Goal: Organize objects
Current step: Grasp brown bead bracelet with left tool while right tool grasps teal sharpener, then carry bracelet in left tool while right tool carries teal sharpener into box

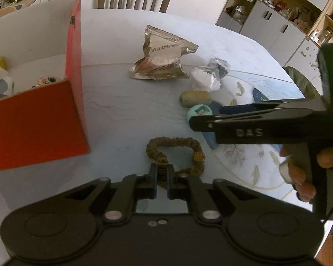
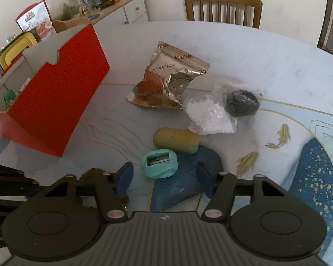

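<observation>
Left wrist view: the left gripper (image 1: pixel 161 180) is clenched on a brown scrunchie (image 1: pixel 176 155) lying on the table (image 1: pixel 122 115), right of the red box (image 1: pixel 37 119). Right wrist view: the right gripper (image 2: pixel 164 178) is spread wide around a teal pencil sharpener (image 2: pixel 159 163), not touching it.

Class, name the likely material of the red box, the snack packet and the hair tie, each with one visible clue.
Red box: probably cardboard, matte; thin grey cut edges.
Snack packet: metallised foil or plastic; shiny and creased.
Hair tie: brown fabric, apparently elastic; bunched ruffles, held in the left gripper.
</observation>
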`<state>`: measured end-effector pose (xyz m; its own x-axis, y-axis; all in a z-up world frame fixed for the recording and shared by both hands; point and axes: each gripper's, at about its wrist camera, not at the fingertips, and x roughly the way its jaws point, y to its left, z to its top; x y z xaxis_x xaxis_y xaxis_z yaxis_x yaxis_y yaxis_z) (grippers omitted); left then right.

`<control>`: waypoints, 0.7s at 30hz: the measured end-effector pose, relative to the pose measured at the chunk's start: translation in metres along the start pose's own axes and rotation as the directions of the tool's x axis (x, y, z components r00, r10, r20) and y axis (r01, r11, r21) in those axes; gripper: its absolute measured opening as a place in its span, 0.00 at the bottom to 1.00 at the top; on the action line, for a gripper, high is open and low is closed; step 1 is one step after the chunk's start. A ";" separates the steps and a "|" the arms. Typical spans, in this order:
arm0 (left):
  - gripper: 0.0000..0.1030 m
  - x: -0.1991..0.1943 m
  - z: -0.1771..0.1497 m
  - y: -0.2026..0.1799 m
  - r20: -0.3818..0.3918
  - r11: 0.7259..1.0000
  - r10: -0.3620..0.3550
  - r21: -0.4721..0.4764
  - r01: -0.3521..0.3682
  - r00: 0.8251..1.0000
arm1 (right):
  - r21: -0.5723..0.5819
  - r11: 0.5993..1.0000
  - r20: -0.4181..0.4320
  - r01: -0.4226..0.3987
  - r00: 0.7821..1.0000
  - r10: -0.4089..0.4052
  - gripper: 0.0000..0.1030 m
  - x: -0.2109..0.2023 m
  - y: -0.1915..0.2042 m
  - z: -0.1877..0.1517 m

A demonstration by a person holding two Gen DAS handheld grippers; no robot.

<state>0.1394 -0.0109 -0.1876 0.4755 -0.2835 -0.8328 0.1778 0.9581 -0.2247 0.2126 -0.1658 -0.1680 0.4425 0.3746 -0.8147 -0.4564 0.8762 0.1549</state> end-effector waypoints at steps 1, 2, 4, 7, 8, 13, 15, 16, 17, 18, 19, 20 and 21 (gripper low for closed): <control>0.05 -0.001 0.000 0.000 0.002 1.000 0.001 0.004 -0.001 1.000 | -0.001 1.000 -0.003 0.003 1.000 -0.003 0.55 0.002 0.001 0.000; 0.05 -0.002 -0.001 0.000 0.004 1.000 0.002 0.008 -0.002 1.000 | -0.003 1.000 -0.001 0.009 1.000 -0.009 0.53 0.003 0.002 0.000; 0.05 -0.004 -0.001 0.000 0.008 1.000 0.002 0.014 -0.002 1.000 | -0.006 1.000 0.003 0.014 1.000 -0.014 0.45 0.004 0.003 0.000; 0.05 -0.007 0.000 0.001 0.014 1.000 0.001 0.017 -0.001 1.000 | -0.001 1.000 0.000 0.000 1.000 0.000 0.37 0.003 0.005 0.000; 0.05 -0.008 0.000 0.002 0.017 1.000 0.000 0.016 0.000 1.000 | -0.006 1.000 -0.001 0.005 1.000 -0.005 0.37 0.003 0.006 0.000; 0.05 -0.020 0.006 0.005 0.034 1.000 -0.016 0.009 0.016 0.999 | -0.008 1.000 -0.004 0.005 1.000 -0.005 0.37 -0.002 0.011 -0.001; 0.05 -0.027 0.010 0.006 0.046 1.000 -0.027 0.011 0.026 0.999 | -0.010 1.000 0.000 0.001 1.000 -0.001 0.37 -0.008 0.013 -0.002; 0.05 -0.031 0.012 0.006 0.054 0.999 -0.032 0.012 0.031 0.998 | -0.012 1.000 0.002 0.001 1.000 -0.001 0.37 -0.011 0.014 -0.002; 0.05 -0.036 0.014 0.006 0.061 0.999 -0.036 0.013 0.036 0.997 | -0.017 1.000 0.005 0.001 1.000 -0.001 0.37 -0.015 0.016 -0.001; 0.05 -0.040 0.016 0.007 0.069 0.999 -0.040 0.015 0.039 0.997 | -0.021 1.000 0.008 -0.001 1.000 0.001 0.37 -0.020 0.018 0.000; 0.05 -0.045 0.018 0.007 0.078 0.999 -0.044 0.018 0.043 0.996 | -0.025 1.000 0.011 -0.005 1.000 0.005 0.37 -0.025 0.020 0.002; 0.05 -0.050 0.021 0.007 0.086 0.999 -0.047 0.019 0.045 0.995 | -0.031 0.999 0.014 -0.007 1.000 0.007 0.37 -0.029 0.023 0.003; 0.05 -0.054 0.024 0.008 0.093 0.999 -0.050 0.020 0.048 0.994 | -0.044 0.999 0.018 -0.007 1.000 0.008 0.37 -0.034 0.028 0.005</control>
<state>0.1352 0.0108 -0.1320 0.5443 -0.3334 -0.7698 0.2177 0.9423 -0.2542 0.1885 -0.1529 -0.1330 0.4526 0.3867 -0.8035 -0.4928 0.8595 0.1360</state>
